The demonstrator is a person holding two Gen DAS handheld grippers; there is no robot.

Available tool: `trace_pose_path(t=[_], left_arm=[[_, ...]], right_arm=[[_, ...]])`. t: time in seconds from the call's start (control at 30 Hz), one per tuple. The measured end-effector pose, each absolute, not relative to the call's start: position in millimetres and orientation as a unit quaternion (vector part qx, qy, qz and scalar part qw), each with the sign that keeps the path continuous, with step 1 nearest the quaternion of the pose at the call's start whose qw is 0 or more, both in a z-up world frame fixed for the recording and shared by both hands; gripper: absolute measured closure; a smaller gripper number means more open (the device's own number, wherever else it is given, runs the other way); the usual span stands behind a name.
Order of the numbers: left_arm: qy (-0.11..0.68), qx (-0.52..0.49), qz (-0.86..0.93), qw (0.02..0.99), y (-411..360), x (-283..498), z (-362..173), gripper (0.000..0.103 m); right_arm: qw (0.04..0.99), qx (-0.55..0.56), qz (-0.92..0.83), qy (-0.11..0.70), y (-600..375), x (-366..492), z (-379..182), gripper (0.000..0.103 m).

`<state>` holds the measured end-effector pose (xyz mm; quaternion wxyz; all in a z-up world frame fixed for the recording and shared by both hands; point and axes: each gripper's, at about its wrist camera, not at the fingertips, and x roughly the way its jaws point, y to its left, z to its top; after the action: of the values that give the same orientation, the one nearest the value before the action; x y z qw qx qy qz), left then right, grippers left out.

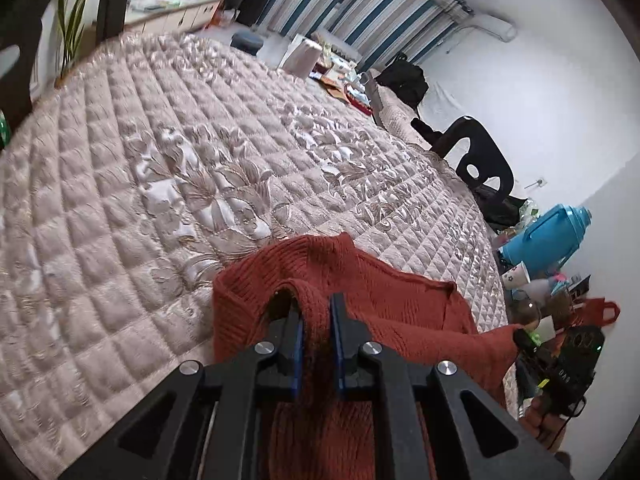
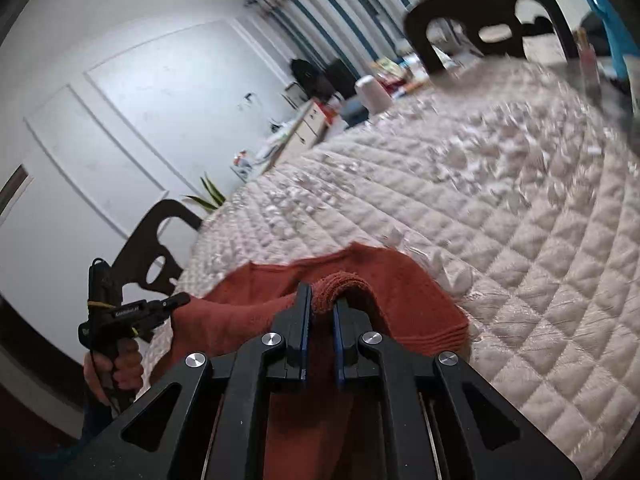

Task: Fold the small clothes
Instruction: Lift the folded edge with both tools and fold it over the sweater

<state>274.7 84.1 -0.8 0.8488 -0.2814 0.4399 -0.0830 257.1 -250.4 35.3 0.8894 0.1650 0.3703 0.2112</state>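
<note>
A rust-red knitted garment (image 1: 384,300) lies partly on the quilted beige table cover (image 1: 160,168) and partly hangs from both grippers. My left gripper (image 1: 316,312) is shut on a bunched edge of it, the knit pinched between the blue pads. In the right wrist view my right gripper (image 2: 322,300) is shut on another edge of the red garment (image 2: 380,280), a fold bulging over its fingertips. The right gripper (image 1: 524,338) shows at the garment's far corner in the left wrist view. A hand holds the left gripper (image 2: 176,302) at the opposite end.
Dark chairs (image 1: 476,156) (image 2: 480,20) (image 2: 156,240) stand around the table. A blue thermos jug (image 1: 544,240), cups and clutter sit low at the right. A white roll (image 1: 304,56) and small items crowd the far end. Striped curtains (image 1: 340,4) hang behind.
</note>
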Motion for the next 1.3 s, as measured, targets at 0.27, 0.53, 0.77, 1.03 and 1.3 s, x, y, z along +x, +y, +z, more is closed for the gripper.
trace_pose_path(t=[0.27, 0.53, 0.77, 1.03, 1.3], left_arm=[[0.435, -0.270, -0.084, 0.855, 78, 310, 12, 0.090], [0.462, -0.278, -0.057, 0.840, 89, 329, -30, 0.089], [0.422, -0.251, -0.041, 0.870, 95, 301, 4, 0.081], [0.384, -0.172, -0.082, 0.903, 47, 271, 40, 0.072], [0.456, -0.103, -0.097, 0.878, -19, 310, -20, 0.072]], right_arm=[[0.893, 0.174, 0.192, 0.368, -254, 287, 42, 0.094], [0.876, 0.188, 0.141, 0.422, -269, 324, -3, 0.094], [0.898, 0.159, 0.126, 0.391, -267, 299, 20, 0.090], [0.926, 0.052, 0.122, 0.353, -217, 262, 48, 0.088], [0.892, 0.002, 0.108, 0.438, -175, 306, -7, 0.089]])
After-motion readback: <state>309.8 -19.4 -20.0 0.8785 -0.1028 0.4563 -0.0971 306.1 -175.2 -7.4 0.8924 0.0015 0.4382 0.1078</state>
